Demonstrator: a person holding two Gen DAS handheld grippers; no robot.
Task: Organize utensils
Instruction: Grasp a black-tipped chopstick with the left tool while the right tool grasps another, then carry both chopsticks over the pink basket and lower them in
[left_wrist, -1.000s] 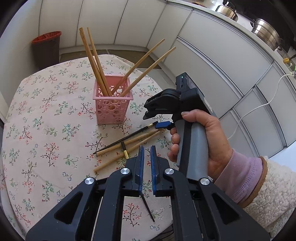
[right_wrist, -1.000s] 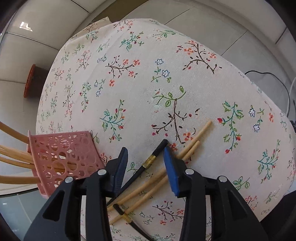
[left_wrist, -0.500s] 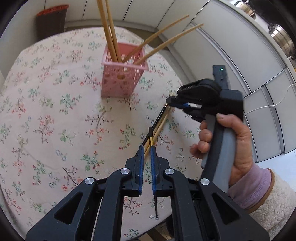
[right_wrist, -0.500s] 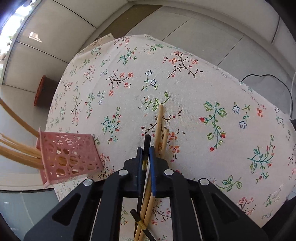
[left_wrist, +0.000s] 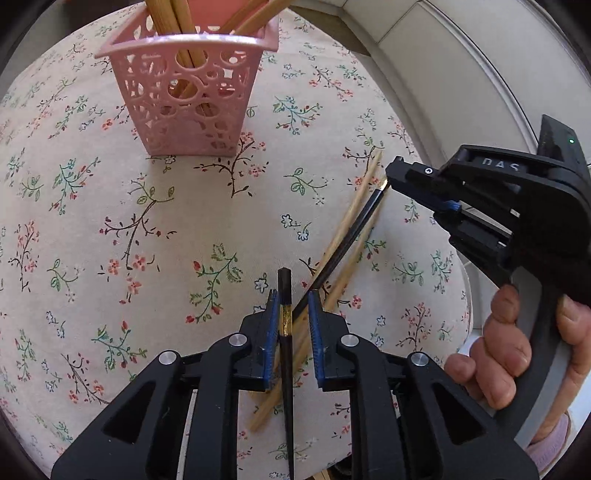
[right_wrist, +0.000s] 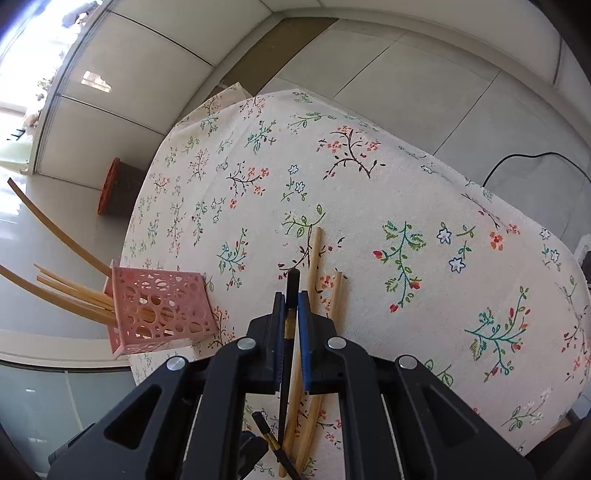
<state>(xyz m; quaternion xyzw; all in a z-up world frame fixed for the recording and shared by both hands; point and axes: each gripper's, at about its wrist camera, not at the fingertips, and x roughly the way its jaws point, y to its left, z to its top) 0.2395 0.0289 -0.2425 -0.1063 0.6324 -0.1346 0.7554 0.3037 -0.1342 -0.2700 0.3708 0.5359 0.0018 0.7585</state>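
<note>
Our table (left_wrist: 110, 229) fills both views, with the pink basket (left_wrist: 184, 96) of chopsticks at upper left. Our right gripper (right_wrist: 291, 314) is clamped on a black chopstick (right_wrist: 293, 284). Our left gripper (left_wrist: 291, 321) has just been opening, another black chopstick (left_wrist: 285, 295) against its left pad. Two bamboo chopsticks (left_wrist: 354, 206) lie underneath.

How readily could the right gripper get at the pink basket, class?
Likely yes: the right gripper, shut on a black chopstick, has only bare tablecloth between it and the pink basket, though the bamboo chopsticks fanning out of it may crowd the opening.
</note>
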